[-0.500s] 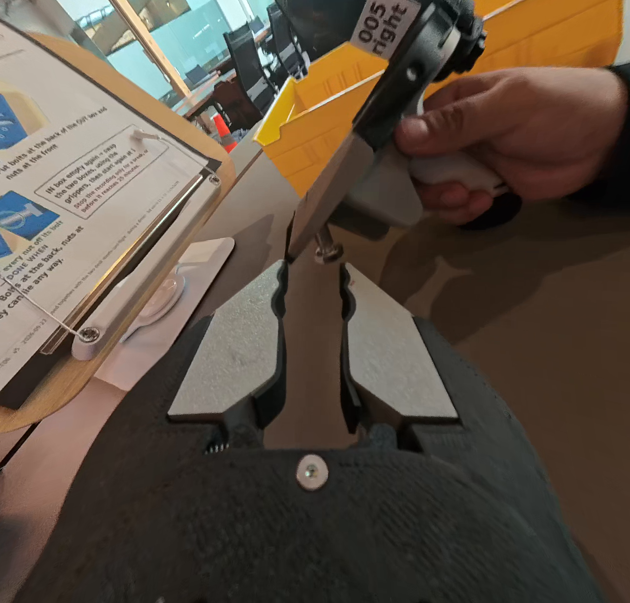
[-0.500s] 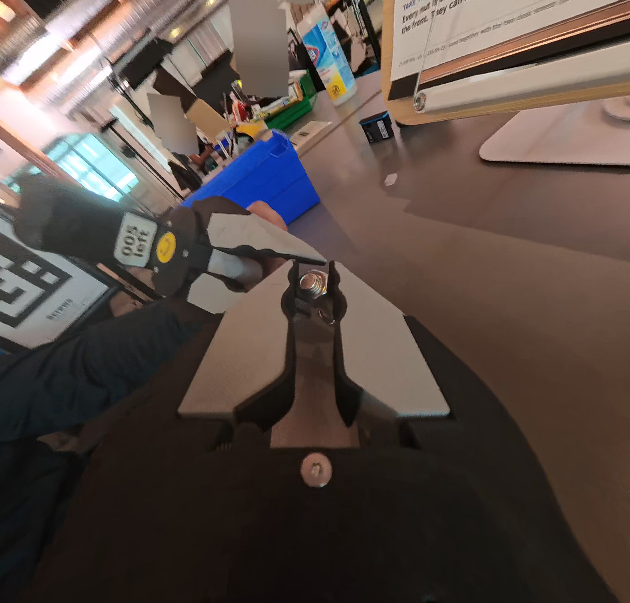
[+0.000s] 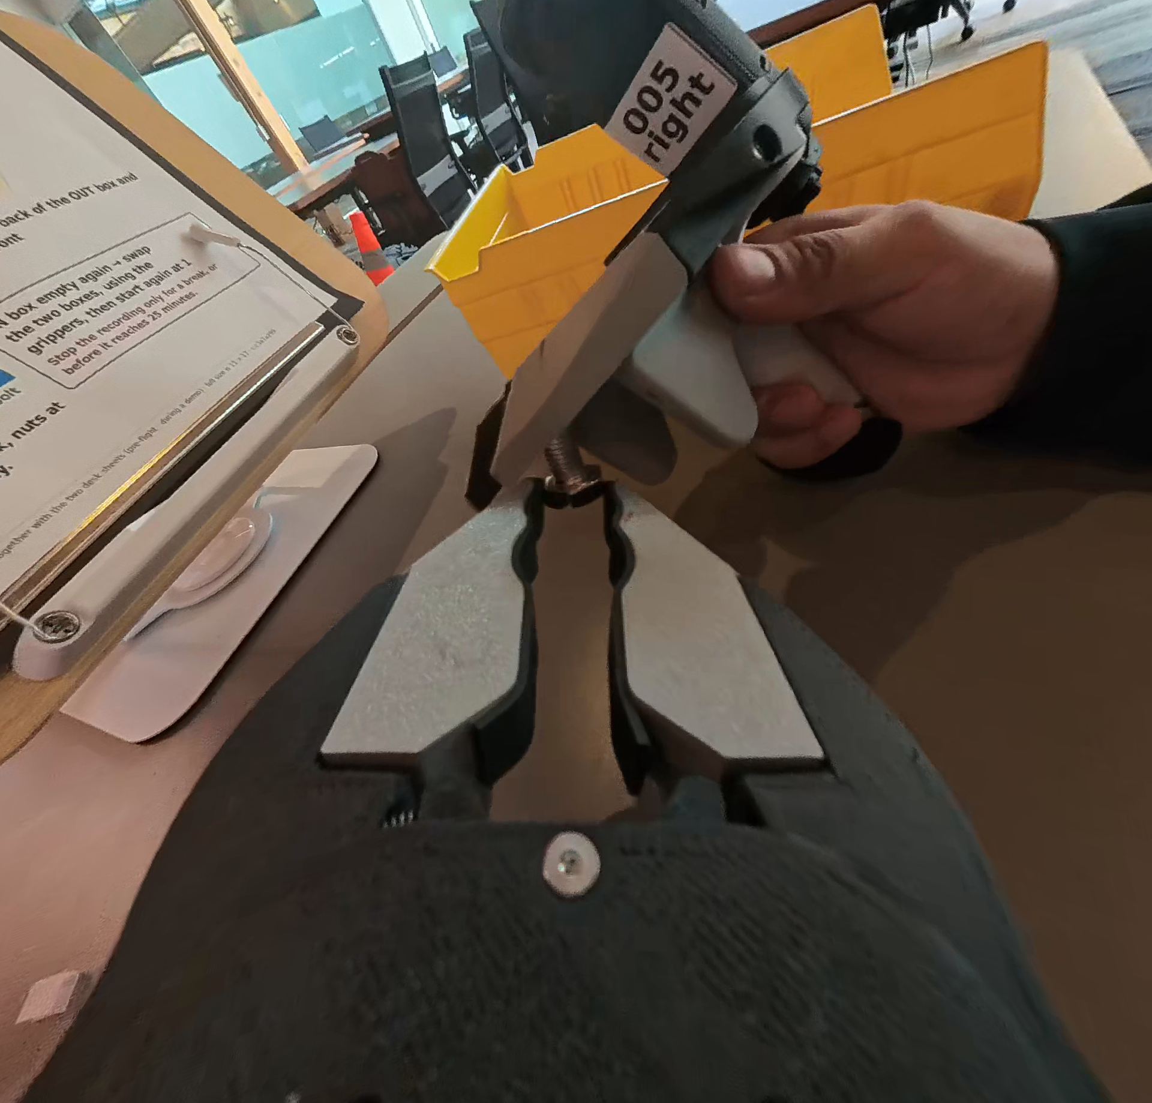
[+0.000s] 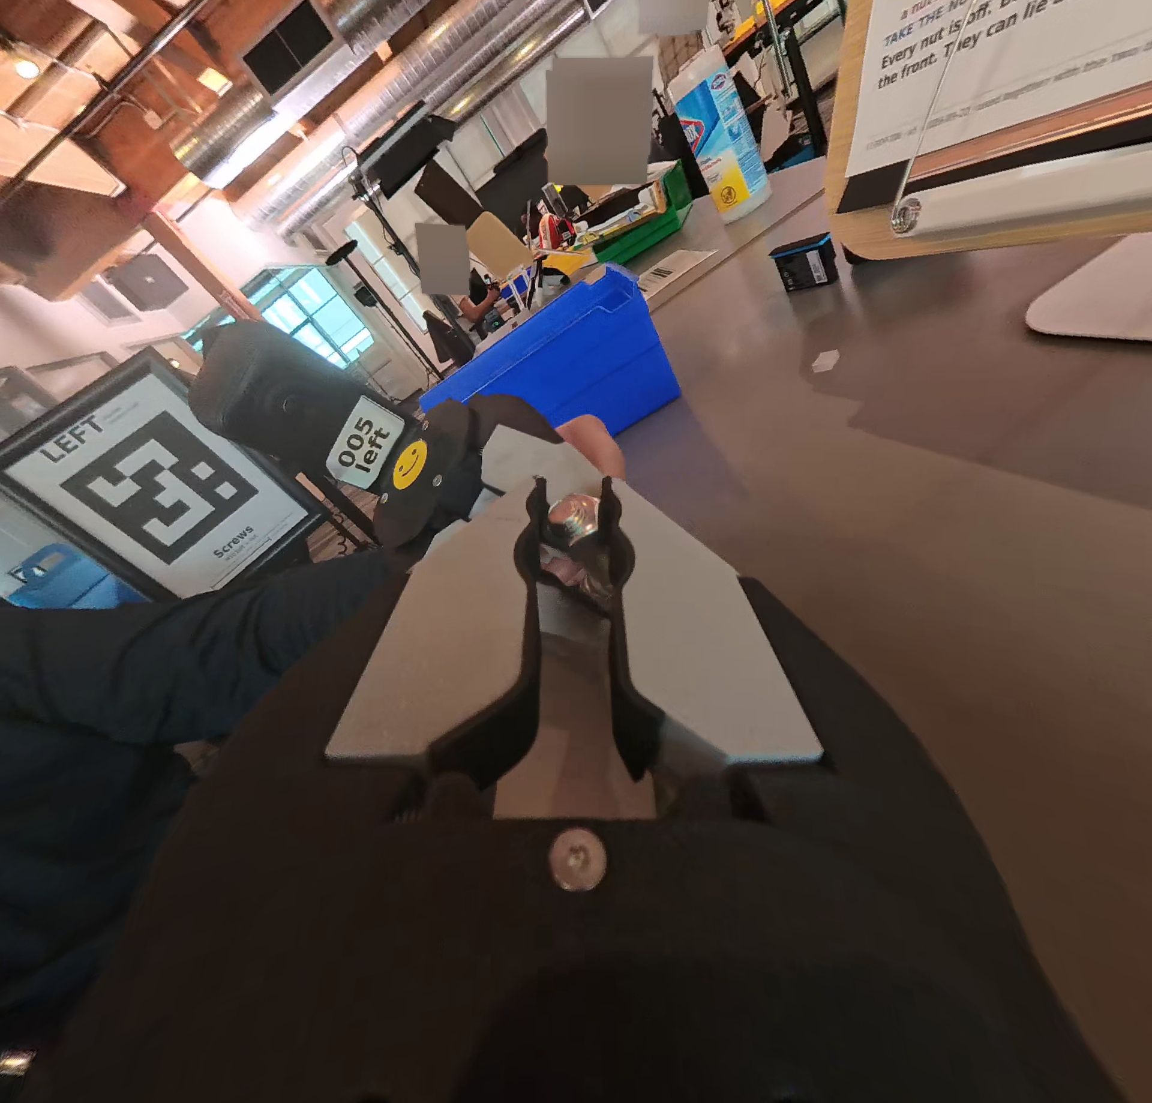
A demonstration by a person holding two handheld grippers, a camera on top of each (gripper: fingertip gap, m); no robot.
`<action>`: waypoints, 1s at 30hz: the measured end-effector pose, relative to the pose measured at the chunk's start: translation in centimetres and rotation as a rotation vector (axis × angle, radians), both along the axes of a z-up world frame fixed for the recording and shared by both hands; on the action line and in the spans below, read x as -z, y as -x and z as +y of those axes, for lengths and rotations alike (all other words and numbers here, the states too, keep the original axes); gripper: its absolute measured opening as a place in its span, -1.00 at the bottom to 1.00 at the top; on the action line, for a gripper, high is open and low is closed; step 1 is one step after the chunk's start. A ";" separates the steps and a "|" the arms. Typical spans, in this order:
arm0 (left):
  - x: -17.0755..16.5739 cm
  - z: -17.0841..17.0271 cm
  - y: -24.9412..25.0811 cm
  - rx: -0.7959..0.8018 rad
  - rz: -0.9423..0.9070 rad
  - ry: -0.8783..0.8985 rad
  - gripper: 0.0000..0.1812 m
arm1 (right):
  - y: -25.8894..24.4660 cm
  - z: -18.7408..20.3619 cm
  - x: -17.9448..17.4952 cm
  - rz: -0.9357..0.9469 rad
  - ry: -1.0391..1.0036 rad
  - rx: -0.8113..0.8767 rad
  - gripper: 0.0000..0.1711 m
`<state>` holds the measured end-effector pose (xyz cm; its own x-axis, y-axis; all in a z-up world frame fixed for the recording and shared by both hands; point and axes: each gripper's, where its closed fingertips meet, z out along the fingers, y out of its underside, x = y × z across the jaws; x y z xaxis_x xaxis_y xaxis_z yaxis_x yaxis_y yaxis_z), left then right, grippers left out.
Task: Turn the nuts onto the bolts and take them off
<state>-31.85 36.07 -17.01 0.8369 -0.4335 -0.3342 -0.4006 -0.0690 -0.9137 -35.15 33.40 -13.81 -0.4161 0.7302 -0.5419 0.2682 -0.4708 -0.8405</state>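
Observation:
In the left wrist view, my left gripper (image 3: pixel 573 502) has its fingertips closed around a steel nut (image 3: pixel 568 486) just above the brown table. The nut sits on the threaded bolt (image 3: pixel 559 454), which hangs down from my right gripper (image 3: pixel 523 459). A hand (image 3: pixel 904 325) holds that gripper at the upper right. In the right wrist view, my right gripper (image 4: pixel 573 499) is shut on the bolt's hex head (image 4: pixel 572 517). The left gripper's body (image 4: pixel 299 406) shows beyond it, its fingertips hidden behind my right fingers.
A yellow bin (image 3: pixel 530 275) stands behind the grippers. A blue bin (image 4: pixel 561 356) is on the other side. An instruction board (image 3: pixel 156 300) on a white stand base (image 3: pixel 206 636) is at the left. A wipes canister (image 4: pixel 723 131), a small black box (image 4: pixel 804 269) and a marker sign (image 4: pixel 156 487) stand farther off. Left tips to right tips: about 4 centimetres.
My left gripper has moved forward to the bolt and narrowed its fingers around the nut. The right gripper still holds the bolt head, with the bolt now closer to the left fingertips.

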 end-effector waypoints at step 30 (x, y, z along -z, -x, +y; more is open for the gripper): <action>2.3 -1.1 5.5 -0.187 1.249 -0.235 -0.83 | 0.5 -0.8 5.2 -0.220 -0.363 0.042 -0.84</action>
<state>-37.36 34.95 -19.32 -0.0562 -0.1684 -0.9841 -0.9916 -0.1055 0.0747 -35.63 32.63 -19.00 -0.2856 0.9038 -0.3188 0.4465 -0.1689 -0.8787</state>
